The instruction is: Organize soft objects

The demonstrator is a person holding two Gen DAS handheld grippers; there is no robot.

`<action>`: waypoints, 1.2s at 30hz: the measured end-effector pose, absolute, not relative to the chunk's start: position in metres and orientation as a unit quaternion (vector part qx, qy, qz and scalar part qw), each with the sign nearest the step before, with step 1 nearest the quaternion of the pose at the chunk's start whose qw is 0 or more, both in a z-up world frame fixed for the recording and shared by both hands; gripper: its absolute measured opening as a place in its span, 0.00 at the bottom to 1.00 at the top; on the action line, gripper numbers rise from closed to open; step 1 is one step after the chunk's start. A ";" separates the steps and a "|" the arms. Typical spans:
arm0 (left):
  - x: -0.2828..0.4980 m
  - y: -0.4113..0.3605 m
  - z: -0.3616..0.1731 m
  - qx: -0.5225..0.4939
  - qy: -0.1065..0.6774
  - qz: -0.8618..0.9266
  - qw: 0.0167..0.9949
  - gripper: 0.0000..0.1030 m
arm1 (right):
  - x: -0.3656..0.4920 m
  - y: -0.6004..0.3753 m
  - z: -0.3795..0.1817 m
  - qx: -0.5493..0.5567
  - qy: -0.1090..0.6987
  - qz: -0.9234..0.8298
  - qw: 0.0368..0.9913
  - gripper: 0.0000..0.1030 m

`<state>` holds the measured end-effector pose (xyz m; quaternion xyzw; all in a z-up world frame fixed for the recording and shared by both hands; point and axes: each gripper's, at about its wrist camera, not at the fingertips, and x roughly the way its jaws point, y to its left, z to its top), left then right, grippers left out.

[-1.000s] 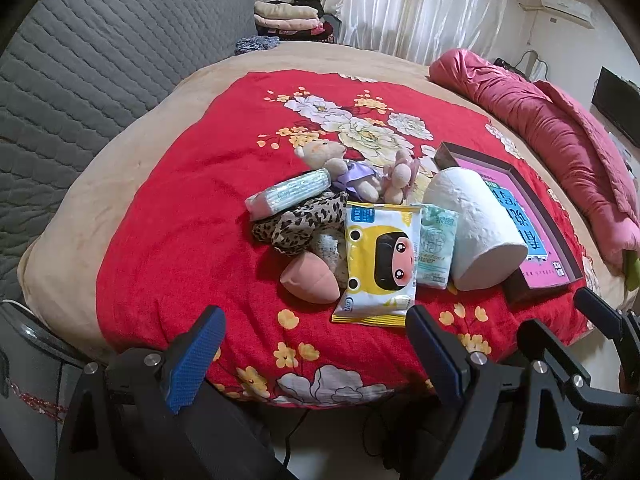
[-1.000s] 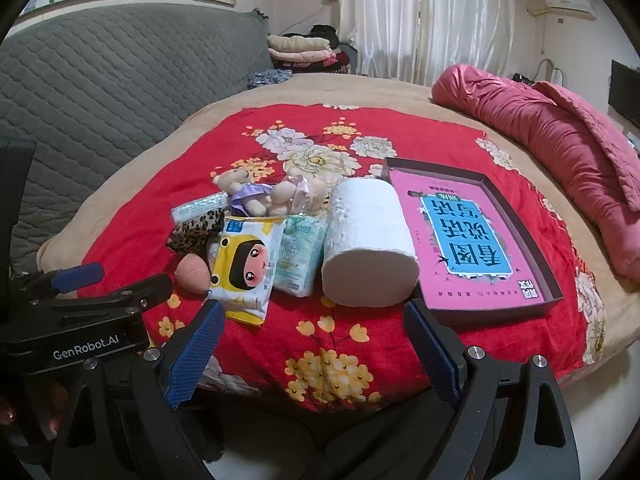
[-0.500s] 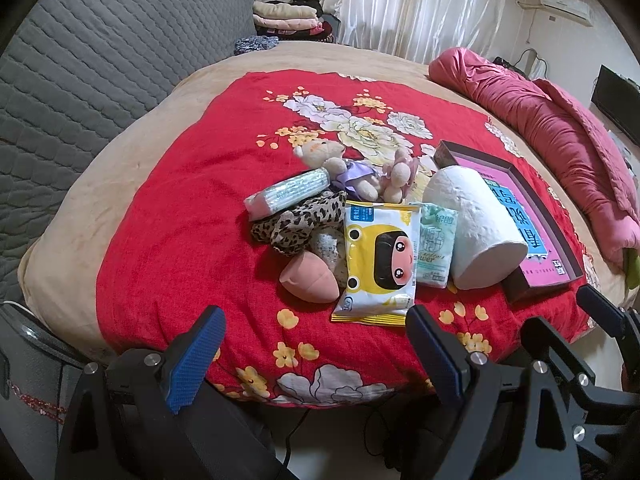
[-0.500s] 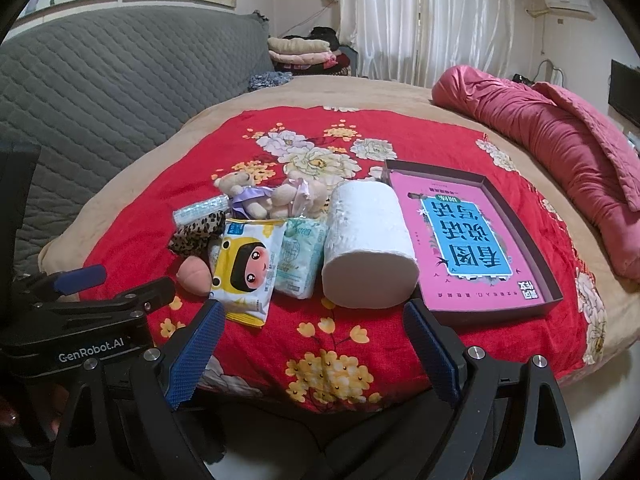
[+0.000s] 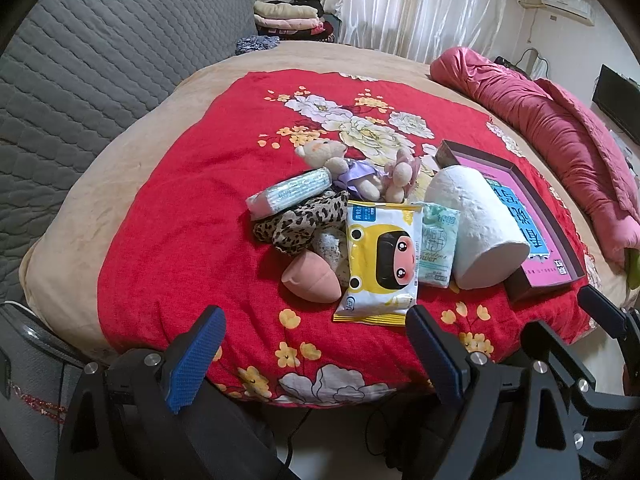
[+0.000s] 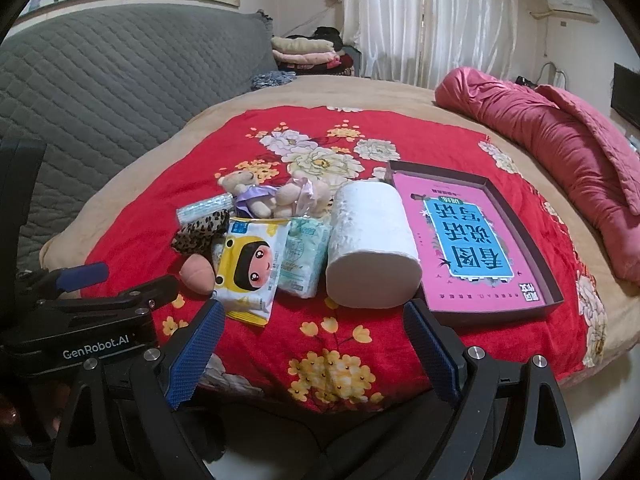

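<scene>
A heap of soft things lies on the red flowered blanket (image 5: 192, 216): a white paper roll (image 5: 476, 228), a yellow wipes pack (image 5: 380, 264), a green tissue pack (image 5: 438, 248), a pink sponge (image 5: 314, 278), a leopard-print cloth (image 5: 300, 224), a long tissue packet (image 5: 290, 194) and two small plush toys (image 5: 360, 172). My left gripper (image 5: 316, 338) hangs open short of the bed's near edge, in front of the sponge and wipes pack. My right gripper (image 6: 314, 334) is open too, just short of the paper roll (image 6: 370, 244) and wipes pack (image 6: 252, 268).
A dark shallow box with a pink and blue book (image 6: 468, 236) lies right of the roll. A rolled pink quilt (image 6: 552, 140) runs along the bed's right side. A grey quilted headboard (image 6: 112, 76) stands on the left, with folded clothes (image 6: 306, 50) beyond.
Both grippers have drifted very slightly; the scene barely shifts in either view. Nothing on the bed has moved and both grippers stay open.
</scene>
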<state>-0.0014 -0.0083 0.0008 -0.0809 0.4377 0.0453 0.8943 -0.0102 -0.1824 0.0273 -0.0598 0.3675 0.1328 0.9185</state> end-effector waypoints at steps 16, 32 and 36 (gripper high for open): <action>-0.001 -0.004 0.003 -0.088 0.434 0.047 0.895 0.88 | -0.010 -0.180 0.026 -0.062 0.370 0.139 0.917 0.89; 0.035 0.024 -0.037 -0.147 0.481 0.048 0.863 0.88 | -0.002 -0.171 0.012 -0.066 0.385 0.154 0.908 0.89; 0.051 0.033 -0.052 -0.189 0.493 0.029 0.849 0.84 | 0.004 -0.169 0.005 -0.062 0.393 0.156 0.904 0.89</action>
